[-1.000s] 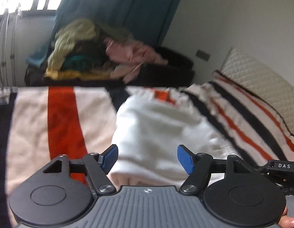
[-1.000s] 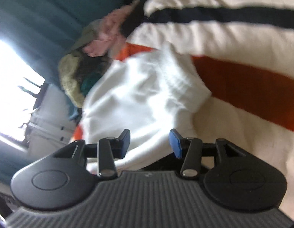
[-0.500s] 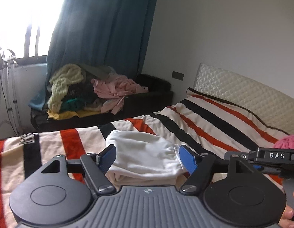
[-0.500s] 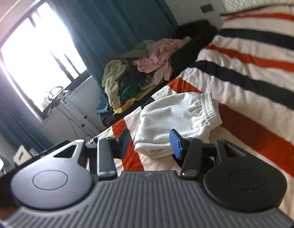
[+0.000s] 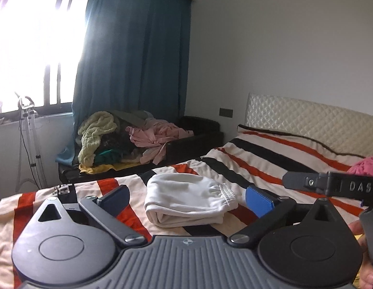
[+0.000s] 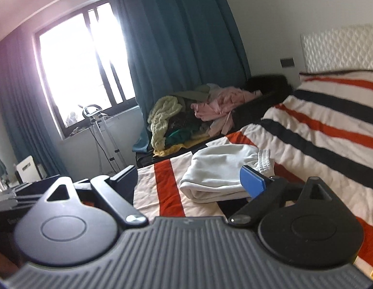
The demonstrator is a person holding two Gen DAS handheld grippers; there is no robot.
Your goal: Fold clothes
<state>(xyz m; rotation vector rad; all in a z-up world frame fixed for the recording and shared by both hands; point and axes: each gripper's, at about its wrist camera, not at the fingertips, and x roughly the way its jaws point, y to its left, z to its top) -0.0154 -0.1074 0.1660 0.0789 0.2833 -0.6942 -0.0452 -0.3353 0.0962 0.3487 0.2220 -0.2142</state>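
Both pairs of blue-padded fingers are spread wide and hold nothing; our left gripper and right gripper hover above the striped bedspread. Between them lies the white garment, folded into a thick, soft bundle, touching neither gripper. Its long axis runs left to right, and its gathered elastic waistband points right, toward the quilted headboard. We think it is a pair of shorts, though folding hides the shape. Only our left view shows something pink at the right edge of the bed; only our right view shows a white box beneath the window.
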